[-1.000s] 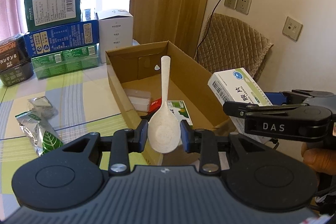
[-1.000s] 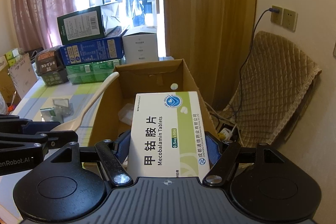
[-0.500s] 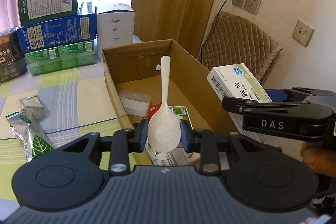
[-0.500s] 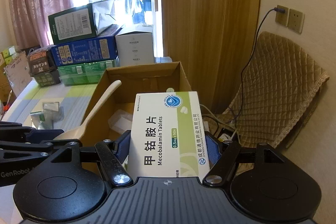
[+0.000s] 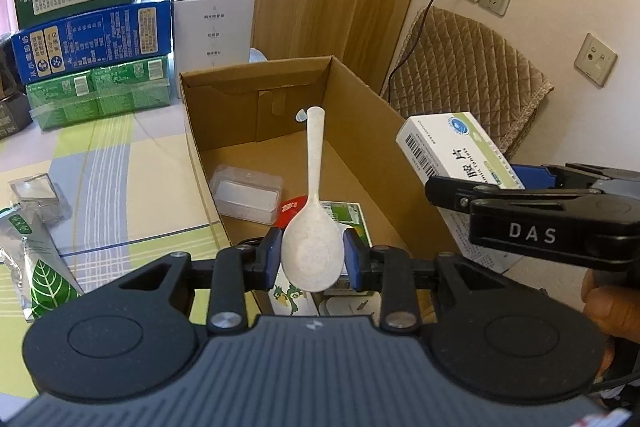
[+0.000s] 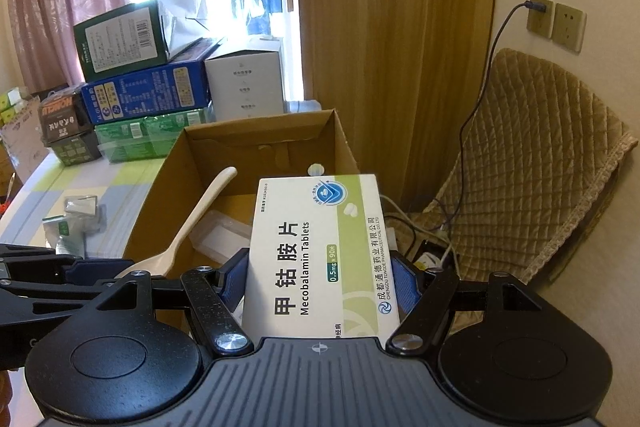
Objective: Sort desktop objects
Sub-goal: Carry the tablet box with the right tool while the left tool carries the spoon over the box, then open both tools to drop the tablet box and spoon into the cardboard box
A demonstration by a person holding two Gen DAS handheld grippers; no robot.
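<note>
My left gripper (image 5: 311, 254) is shut on the bowl of a white speckled spoon (image 5: 312, 223), handle pointing away over the open cardboard box (image 5: 360, 95). In the right wrist view the same spoon (image 6: 188, 227) reaches over the box (image 6: 160, 195) from the left. My right gripper (image 6: 318, 283) is shut on a white and green medicine box (image 6: 324, 251) held above the box's near right side; that medicine box (image 5: 452, 151) also shows at the right of the left wrist view. Inside the cardboard box lie a clear plastic case (image 5: 248, 193), a red packet and a green-printed carton.
Stacked green and blue cartons (image 5: 88, 39) and a white carton (image 5: 214, 23) stand at the table's back. A foil leaf packet (image 5: 36, 267) and a small clear case (image 5: 34, 193) lie on the checked tablecloth at left. A quilted chair (image 6: 532, 163) and wall sockets are at right.
Both grippers have moved forward toward the cardboard box, which now looks closer and shows more of its contents. The spoon and medicine box stay gripped as before.
</note>
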